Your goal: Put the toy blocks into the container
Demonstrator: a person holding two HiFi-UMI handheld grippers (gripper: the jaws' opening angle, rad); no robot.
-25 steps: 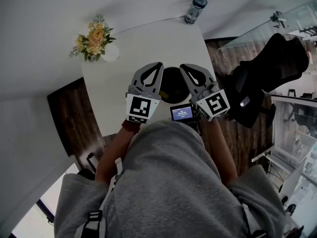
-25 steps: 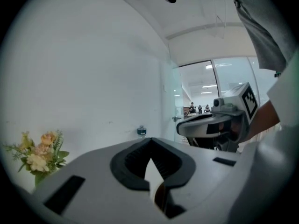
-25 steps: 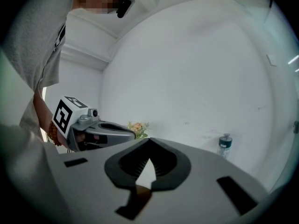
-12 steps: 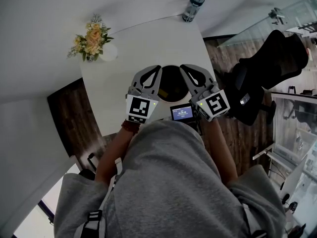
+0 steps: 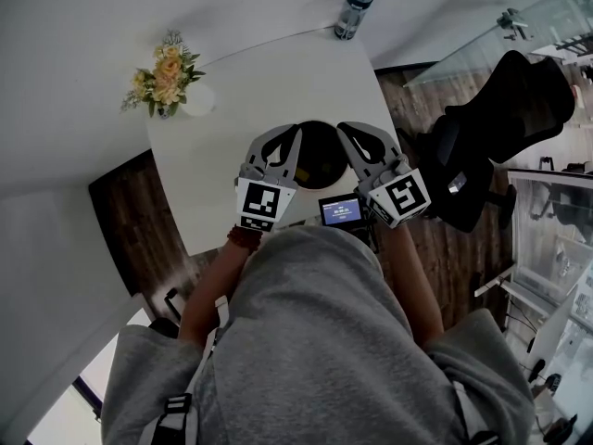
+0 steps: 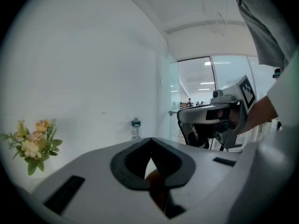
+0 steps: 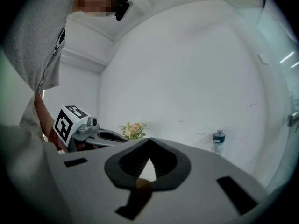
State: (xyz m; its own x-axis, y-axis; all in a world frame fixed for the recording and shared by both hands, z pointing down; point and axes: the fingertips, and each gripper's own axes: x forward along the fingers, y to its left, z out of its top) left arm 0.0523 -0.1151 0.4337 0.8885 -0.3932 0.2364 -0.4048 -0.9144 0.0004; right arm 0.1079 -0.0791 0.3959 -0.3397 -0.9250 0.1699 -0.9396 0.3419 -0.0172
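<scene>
A round black container [image 5: 320, 158] stands on the white table [image 5: 213, 156], and my two grippers flank it in the head view. My left gripper [image 5: 296, 126] is at its left rim and my right gripper [image 5: 342, 127] at its right rim. Both are shut with nothing between their jaws. The left gripper view shows its own shut jaws [image 6: 150, 140] and the right gripper [image 6: 219, 111] beyond them. In the right gripper view its jaws [image 7: 148, 140] are shut too, with the left gripper [image 7: 93, 132] off to the left. No toy blocks show in any view.
A bunch of yellow flowers [image 5: 159, 77] in a white vase [image 5: 197, 100] stands at the table's far left. A water bottle [image 5: 350, 12] sits at the far edge. A small screen [image 5: 340, 210] lies near me. A black office chair [image 5: 500, 128] is right of the table.
The left gripper has sunk a little toward the table. The right gripper has stayed in place. Both stay shut.
</scene>
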